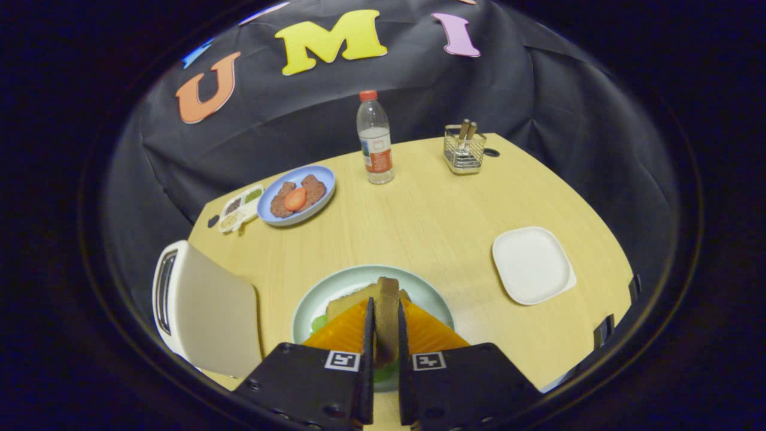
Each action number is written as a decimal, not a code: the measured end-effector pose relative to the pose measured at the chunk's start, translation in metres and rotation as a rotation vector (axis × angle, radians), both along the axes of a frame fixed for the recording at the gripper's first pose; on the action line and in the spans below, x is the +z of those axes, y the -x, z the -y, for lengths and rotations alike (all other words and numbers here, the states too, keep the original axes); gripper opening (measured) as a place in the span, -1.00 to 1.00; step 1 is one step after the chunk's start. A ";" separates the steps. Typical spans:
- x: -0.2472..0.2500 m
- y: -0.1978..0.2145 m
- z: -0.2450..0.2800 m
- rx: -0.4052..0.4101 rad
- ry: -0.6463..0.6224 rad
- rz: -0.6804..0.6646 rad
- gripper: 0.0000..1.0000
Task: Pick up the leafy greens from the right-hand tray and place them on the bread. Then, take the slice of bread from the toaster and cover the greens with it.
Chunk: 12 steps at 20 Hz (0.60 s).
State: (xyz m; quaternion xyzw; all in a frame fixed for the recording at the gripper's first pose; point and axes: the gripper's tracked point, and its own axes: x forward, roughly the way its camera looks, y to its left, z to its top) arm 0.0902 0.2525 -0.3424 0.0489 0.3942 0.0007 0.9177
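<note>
Claw: your gripper [386, 326] is nearly closed, both fingers pinching one slice of bread [387, 311] held on edge between them.
Below the claw: one pale green plate [359, 278]; a second bread piece [353, 300] lies on it, with leafy greens [319, 323] peeking out beside your left finger.
Toaster: one, white [203, 308], just left of the plate.
Right tray: one white square tray [532, 264], well right of the plate.
Far table [431, 221]: one blue plate [297, 195] with food, one small divided dish [240, 207], one water bottle [375, 139], one wire holder [464, 149] with two handles.
</note>
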 end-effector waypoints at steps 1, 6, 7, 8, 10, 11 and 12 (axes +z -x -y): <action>-0.003 0.002 0.003 0.007 0.008 -0.009 -0.65; -0.023 0.006 0.013 0.052 0.038 -0.061 -0.51; -0.023 0.006 0.016 0.064 0.047 -0.065 -0.51; -0.026 0.006 0.017 0.081 0.044 -0.067 -0.36; -0.028 0.006 0.019 0.114 0.042 -0.073 -0.16; -0.028 0.009 0.017 0.141 0.026 -0.078 -0.11; -0.027 0.012 0.013 0.171 0.009 -0.078 0.05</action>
